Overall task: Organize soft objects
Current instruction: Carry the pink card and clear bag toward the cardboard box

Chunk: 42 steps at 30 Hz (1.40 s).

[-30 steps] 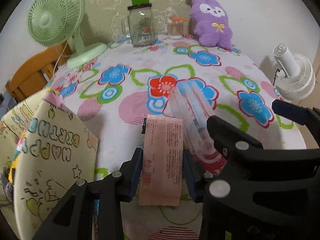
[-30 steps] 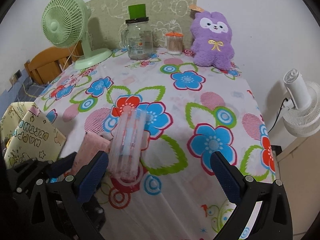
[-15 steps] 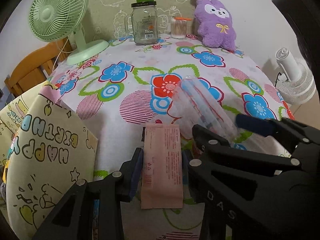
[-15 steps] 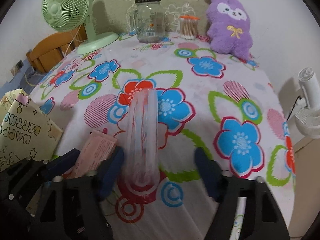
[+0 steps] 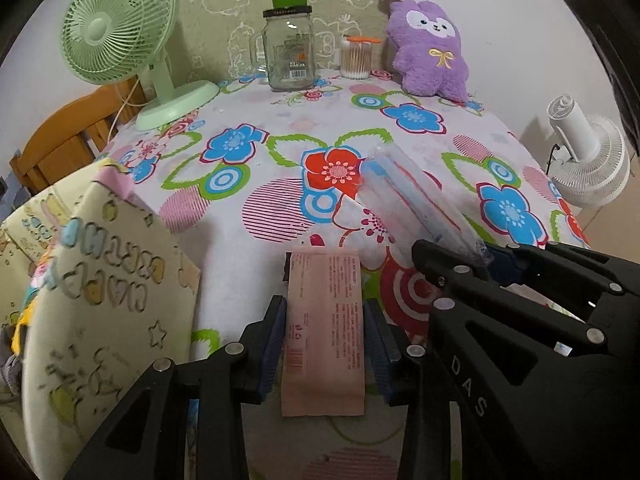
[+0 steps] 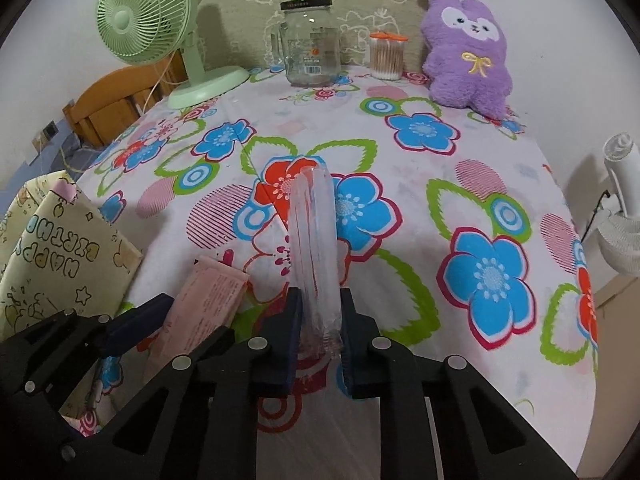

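My left gripper (image 5: 325, 340) is shut on a pink flat packet (image 5: 323, 320) over the near edge of the flowered tablecloth (image 5: 256, 248). The packet also shows in the right wrist view (image 6: 208, 308). My right gripper (image 6: 319, 340) is shut on a clear plastic pack (image 6: 314, 248) that lies lengthwise on the cloth; the pack also shows in the left wrist view (image 5: 416, 204), with the right gripper (image 5: 484, 264) at its near end. A purple plush toy (image 6: 466, 56) sits at the back right of the table.
A "Happy Birthday" paper bag (image 5: 92, 304) stands at the table's left edge. At the back stand a green fan (image 5: 120, 36), a glass jar (image 5: 288, 56) and a cotton-swab cup (image 5: 356, 58). A white fan (image 5: 588, 160) stands off the table to the right, and a wooden chair (image 5: 68, 140) at the left.
My right gripper has moved in and closed its fingers onto the near end of the clear pack. My left gripper still holds the pink packet, almost unmoved.
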{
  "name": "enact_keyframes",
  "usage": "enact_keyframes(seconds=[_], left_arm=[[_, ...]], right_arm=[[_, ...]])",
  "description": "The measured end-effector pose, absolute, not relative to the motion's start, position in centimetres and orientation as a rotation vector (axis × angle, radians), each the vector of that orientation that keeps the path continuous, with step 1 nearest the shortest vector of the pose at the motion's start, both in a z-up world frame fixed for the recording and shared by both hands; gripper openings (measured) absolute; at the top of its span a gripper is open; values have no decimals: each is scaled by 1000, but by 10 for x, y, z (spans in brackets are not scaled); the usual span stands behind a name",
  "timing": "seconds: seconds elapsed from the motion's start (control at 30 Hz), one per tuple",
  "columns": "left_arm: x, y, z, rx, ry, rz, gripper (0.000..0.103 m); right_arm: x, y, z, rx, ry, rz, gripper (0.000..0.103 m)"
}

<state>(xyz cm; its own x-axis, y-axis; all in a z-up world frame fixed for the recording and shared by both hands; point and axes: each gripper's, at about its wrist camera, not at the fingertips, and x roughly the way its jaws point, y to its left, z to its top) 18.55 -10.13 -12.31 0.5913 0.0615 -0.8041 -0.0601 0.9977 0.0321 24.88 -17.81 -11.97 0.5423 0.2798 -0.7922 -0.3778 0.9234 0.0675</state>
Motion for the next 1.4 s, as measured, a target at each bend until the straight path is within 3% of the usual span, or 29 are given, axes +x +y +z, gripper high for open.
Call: enact_keyframes(seconds=[1.4], left_arm=[[61,-116,-26,73,665,-85,39]], right_arm=[[89,-205,-5,-115,614,135,19]])
